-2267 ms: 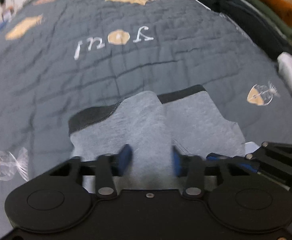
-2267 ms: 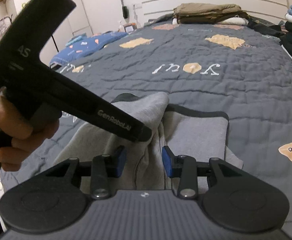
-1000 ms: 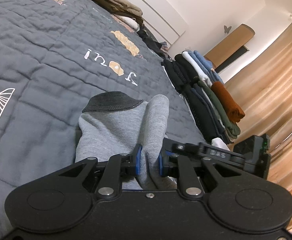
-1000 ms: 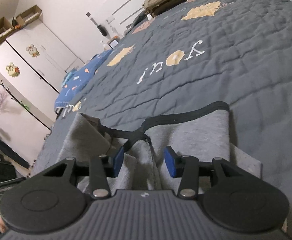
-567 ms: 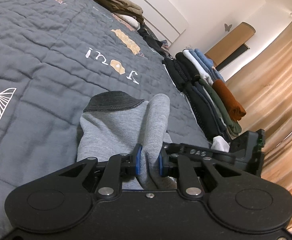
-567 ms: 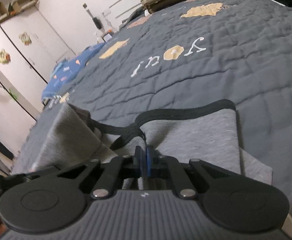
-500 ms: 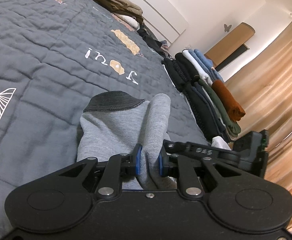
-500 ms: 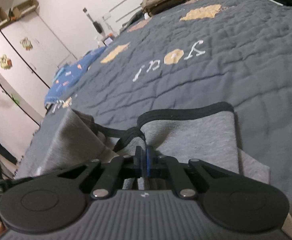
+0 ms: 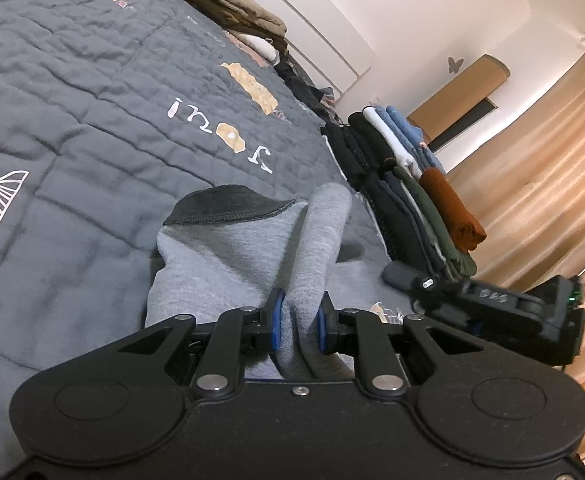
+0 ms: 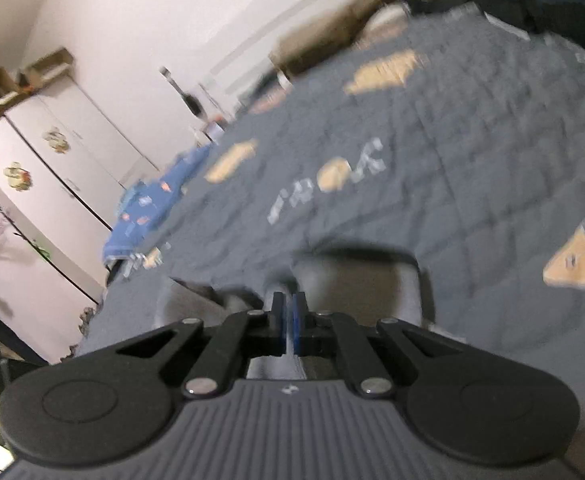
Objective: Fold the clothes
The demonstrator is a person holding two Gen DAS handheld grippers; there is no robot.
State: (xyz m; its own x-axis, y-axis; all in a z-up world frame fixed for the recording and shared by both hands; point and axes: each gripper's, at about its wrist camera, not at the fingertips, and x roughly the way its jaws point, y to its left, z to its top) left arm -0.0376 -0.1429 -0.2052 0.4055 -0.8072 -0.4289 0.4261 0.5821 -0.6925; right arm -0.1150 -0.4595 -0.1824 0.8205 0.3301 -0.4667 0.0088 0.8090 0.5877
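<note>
gripping a raised fold of the grey garment (image 9: 228, 252), your left gripper (image 9: 296, 322) has its blue pads (image 9: 275, 320) pressed in on either side of the bunched cloth, jaws narrowed onto it. the garment lies on the dark grey quilt (image 9: 72, 92), its black ribbed band (image 9: 228, 204) turned up toward the far side. your right gripper (image 10: 291, 320) shows jaws nearly together, pinching a thin edge of the same grey garment (image 10: 356, 284) between the pads; that view is blurred, so finer detail is lost. from the left wrist view you see the right gripper (image 9: 488, 312) low at the right edge of the cloth. a stack of folded clothes (image 9: 408, 188) sits at the quilt's far right, near the tan curtains (image 9: 544, 184). white wardrobes (image 10: 48, 184) stand beyond the bed.
</note>
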